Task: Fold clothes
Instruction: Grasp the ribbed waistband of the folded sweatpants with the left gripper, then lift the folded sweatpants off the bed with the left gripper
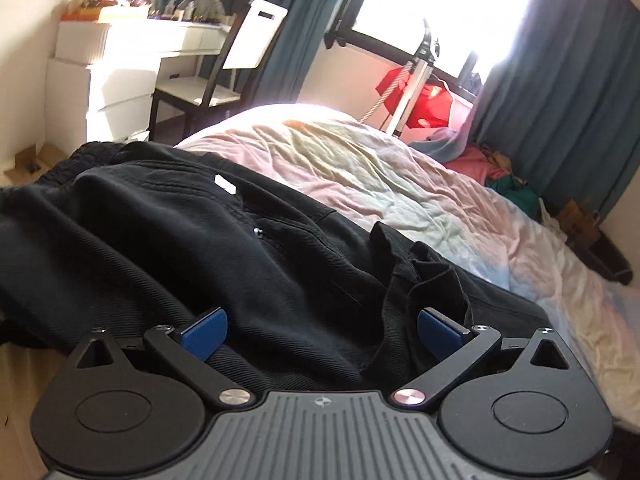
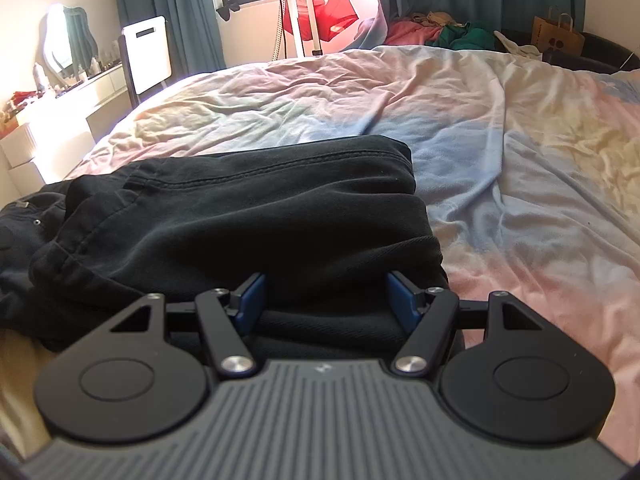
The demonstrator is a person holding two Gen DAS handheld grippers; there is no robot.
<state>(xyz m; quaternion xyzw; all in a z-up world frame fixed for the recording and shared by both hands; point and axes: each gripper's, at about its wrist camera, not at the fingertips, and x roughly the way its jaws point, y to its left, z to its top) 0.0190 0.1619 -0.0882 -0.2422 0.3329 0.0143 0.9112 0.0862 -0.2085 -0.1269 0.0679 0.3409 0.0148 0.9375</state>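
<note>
- My left hand-held gripper (image 1: 322,330) is spread wide, black trousers (image 1: 192,240) bunched between and ahead of its fingers.
- My right hand-held gripper (image 2: 326,298) is spread too, against the folded trousers on the bed (image 2: 520,152).

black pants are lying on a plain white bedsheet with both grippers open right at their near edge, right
Not quite: the bedsheet is not plain white but pastel, with pink, blue and yellow patches, as the right wrist view shows. The black pants do lie on it, with the left gripper and right gripper open at their near edge.
</note>
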